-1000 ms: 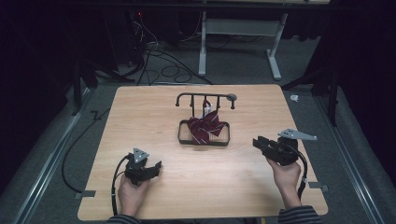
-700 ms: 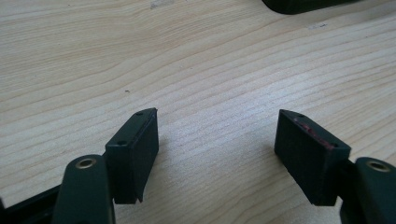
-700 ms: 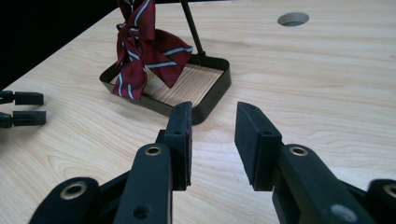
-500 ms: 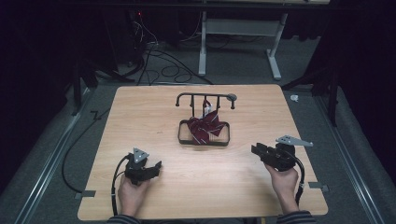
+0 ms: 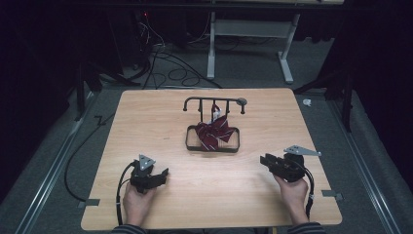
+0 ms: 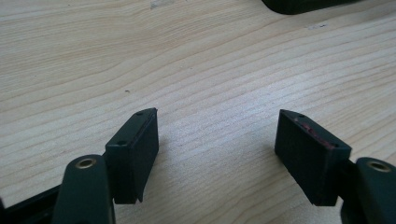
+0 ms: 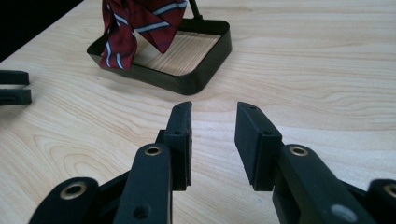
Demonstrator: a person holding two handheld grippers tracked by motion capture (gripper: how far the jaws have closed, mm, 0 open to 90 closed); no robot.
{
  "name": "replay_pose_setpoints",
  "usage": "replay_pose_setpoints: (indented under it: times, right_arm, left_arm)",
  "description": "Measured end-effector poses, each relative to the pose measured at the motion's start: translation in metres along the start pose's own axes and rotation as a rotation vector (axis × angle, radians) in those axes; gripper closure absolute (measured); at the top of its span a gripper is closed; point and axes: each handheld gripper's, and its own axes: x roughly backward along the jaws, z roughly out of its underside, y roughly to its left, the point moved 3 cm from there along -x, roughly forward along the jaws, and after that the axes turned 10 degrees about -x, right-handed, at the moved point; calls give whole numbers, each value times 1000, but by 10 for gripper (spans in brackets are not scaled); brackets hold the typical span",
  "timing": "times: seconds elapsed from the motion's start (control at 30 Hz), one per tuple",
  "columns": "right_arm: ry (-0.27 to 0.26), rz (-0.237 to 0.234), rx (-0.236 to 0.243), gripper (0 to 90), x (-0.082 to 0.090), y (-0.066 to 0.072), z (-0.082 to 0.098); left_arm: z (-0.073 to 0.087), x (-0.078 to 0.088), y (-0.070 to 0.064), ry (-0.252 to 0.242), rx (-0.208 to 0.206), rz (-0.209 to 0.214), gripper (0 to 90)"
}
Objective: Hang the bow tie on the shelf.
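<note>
A dark red striped tie [image 5: 213, 132] hangs from a black rack [image 5: 214, 102] into the black base tray [image 5: 235, 146] at mid-table. In the right gripper view the tie [image 7: 135, 23] drapes over the tray's [image 7: 205, 70] left side. My left gripper [image 5: 164, 173] rests low on the table's front left; its jaws [image 6: 217, 154] stand wide open over bare wood. My right gripper [image 5: 264, 160] sits at the front right, pointing left toward the tray, and the jaws [image 7: 212, 140] are partly open with nothing between them.
The wooden table [image 5: 146, 117] stands on grey carpet with cables [image 5: 160, 58] and a white desk frame [image 5: 251, 29] behind it. The left gripper's black jaw tips [image 7: 14, 86] appear at the left edge of the right gripper view. A cable [image 5: 118, 195] trails from the left gripper.
My right gripper has sunk toward the table and come slightly nearer the front edge. The left gripper has stayed where it was. The tie and rack are unchanged.
</note>
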Motion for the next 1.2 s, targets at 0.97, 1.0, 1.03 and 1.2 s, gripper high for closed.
replay_pose_setpoints:
  times: [0.97,1.0,1.03,1.2]
  right_arm:
    - [71,174,82,595,-30,-15,27]
    - [74,183,90,580,-31,-16,28]
    - [70,194,107,568,-32,-16,30]
    - [78,247,170,523,-36,-11,30]
  left_arm:
    - [0,0,0,1,-2,-1,309]
    - [0,0,0,0,-2,-2,309]
    - [0,0,0,1,-2,-2,308]
    - [0,0,0,0,-1,-1,306]
